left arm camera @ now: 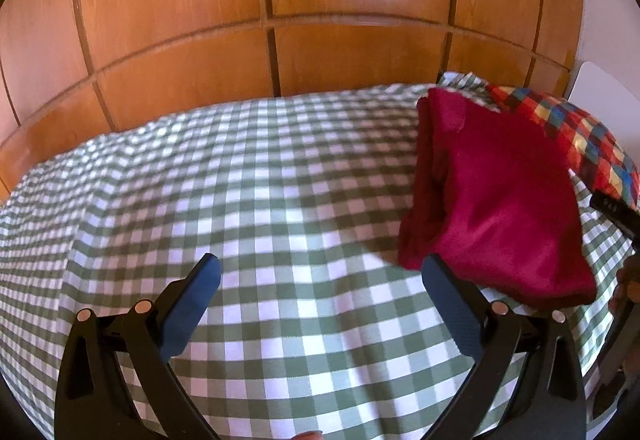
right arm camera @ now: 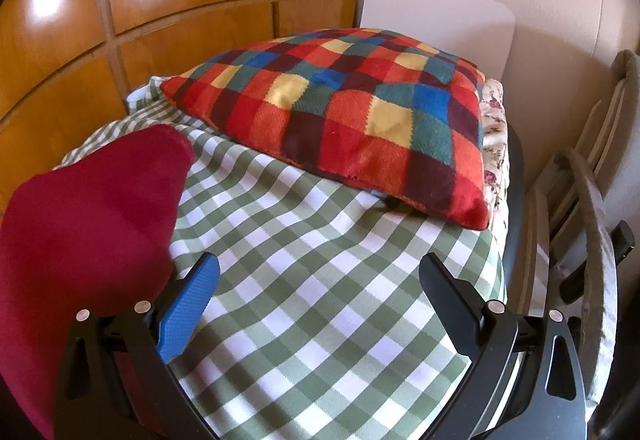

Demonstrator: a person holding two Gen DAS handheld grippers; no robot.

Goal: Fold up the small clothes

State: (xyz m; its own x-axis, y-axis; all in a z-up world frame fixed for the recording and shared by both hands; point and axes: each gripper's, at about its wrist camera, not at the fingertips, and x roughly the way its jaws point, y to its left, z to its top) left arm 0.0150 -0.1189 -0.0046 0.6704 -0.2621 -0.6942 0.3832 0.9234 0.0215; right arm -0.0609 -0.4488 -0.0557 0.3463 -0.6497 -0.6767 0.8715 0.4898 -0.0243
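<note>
Red garment [left arm camera: 496, 196] looks already folded on the checked cloth [left arm camera: 260, 180] beside the pillow [right arm camera: 344, 120], left gripper [left arm camera: 320, 272] and right gripper [right arm camera: 320, 272] both spread apart, holding nothing.

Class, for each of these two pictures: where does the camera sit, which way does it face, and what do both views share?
Left wrist: sits behind the open left gripper, facing across the checked cloth toward wooden panels; a fingertip shows at the bottom edge.
Right wrist: sits behind the open right gripper, facing the patchwork cushion and white wall; only the gripper shows.
Shared: the red garment, checked cloth, cushion and panels.
</note>
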